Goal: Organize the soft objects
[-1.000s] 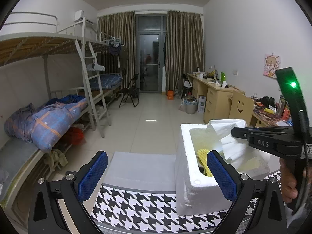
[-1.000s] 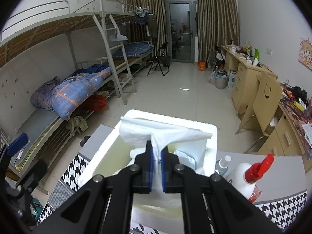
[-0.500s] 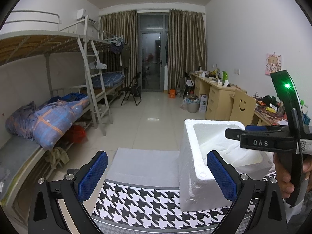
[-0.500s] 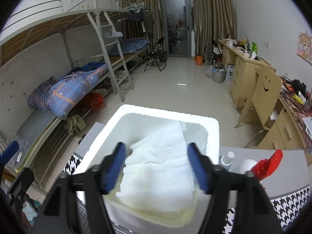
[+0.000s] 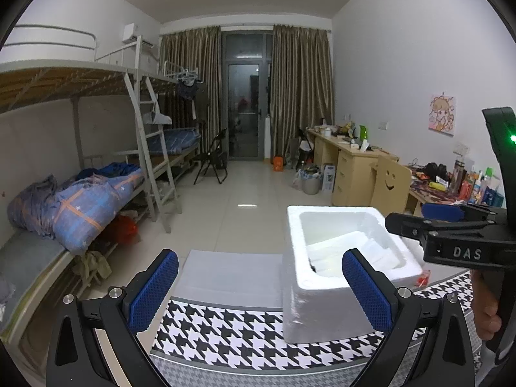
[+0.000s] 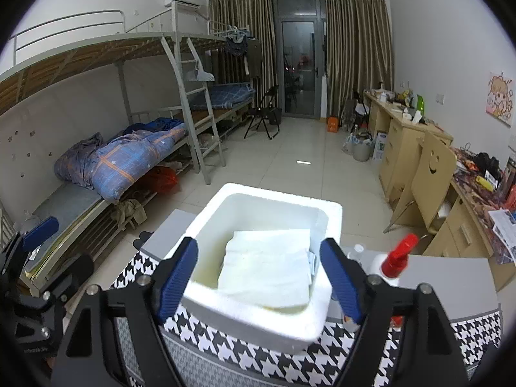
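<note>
A white foam box (image 6: 324, 216) stands on a houndstooth cloth (image 6: 477, 329). A folded white towel (image 6: 267, 264) lies inside it. The box (image 5: 292, 303) and the towel (image 5: 335, 245) also show in the left wrist view. My right gripper (image 6: 259, 280) is open and empty, above the near side of the box. It shows from the side in the left wrist view (image 5: 441, 217). My left gripper (image 5: 258, 288) is open and empty, left of the box above the cloth (image 5: 225, 329).
A white bottle with a red pump (image 6: 391, 262) and a small clear bottle (image 6: 356, 251) stand right of the box. A grey table surface (image 5: 232, 271) lies beyond the cloth. Bunk beds (image 5: 80, 193) line the left wall, desks (image 5: 351, 164) the right.
My right gripper opened and let go of the white towel, which now lies flat in the box. The gripper has pulled back and up from the box. The left gripper stayed open.
</note>
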A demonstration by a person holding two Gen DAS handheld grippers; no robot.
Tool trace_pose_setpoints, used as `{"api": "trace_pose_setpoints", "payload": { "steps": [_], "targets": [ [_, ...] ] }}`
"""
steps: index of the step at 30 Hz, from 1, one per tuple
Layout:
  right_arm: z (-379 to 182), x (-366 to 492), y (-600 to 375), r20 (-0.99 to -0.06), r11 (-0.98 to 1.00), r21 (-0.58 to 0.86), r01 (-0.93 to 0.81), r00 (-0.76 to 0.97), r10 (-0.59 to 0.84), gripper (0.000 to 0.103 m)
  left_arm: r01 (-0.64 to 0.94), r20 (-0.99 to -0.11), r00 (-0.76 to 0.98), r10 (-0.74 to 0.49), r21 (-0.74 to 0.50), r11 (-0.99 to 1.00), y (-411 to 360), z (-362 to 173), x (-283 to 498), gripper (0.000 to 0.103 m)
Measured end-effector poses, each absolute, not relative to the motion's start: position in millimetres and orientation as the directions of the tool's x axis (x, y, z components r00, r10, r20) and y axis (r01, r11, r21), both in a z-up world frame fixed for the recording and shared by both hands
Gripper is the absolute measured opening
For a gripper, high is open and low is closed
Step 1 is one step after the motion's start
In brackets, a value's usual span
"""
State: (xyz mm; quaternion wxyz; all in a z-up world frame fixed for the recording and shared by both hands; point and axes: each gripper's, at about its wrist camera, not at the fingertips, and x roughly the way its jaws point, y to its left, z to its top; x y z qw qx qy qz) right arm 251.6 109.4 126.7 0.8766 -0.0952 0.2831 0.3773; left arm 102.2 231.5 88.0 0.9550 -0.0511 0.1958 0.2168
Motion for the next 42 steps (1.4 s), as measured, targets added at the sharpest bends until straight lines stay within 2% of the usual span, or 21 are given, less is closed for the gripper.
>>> {"api": "trace_pose_setpoints", "payload": {
  "steps": [6,12,25,42],
  "targets": [
    [131,226,84,-0.52,0.725,0.021,-0.688,0.612,0.596,0.084,-0.413,-0.379,0.842,0.385,0.009,0.911,213,97,91,0.102],
    [138,203,60,-0.484,0.73,0.012,-0.684,0.635,0.602,0.095,-0.385,-0.354,0.862,0.363,0.008,0.923,193,104,74,0.102],
    [137,160,18,-0.435,0.754,-0.011,-0.656,0.682,0.587,0.095,-0.319,-0.313,0.898,0.309,0.02,0.948,157,113,38,0.102],
    [123,109,-19,-0.417,0.784,-0.033,-0.62,0.721,0.553,0.095,-0.252,-0.274,0.931,0.241,-0.007,0.968,121,109,-2,0.102]
  ]
}}
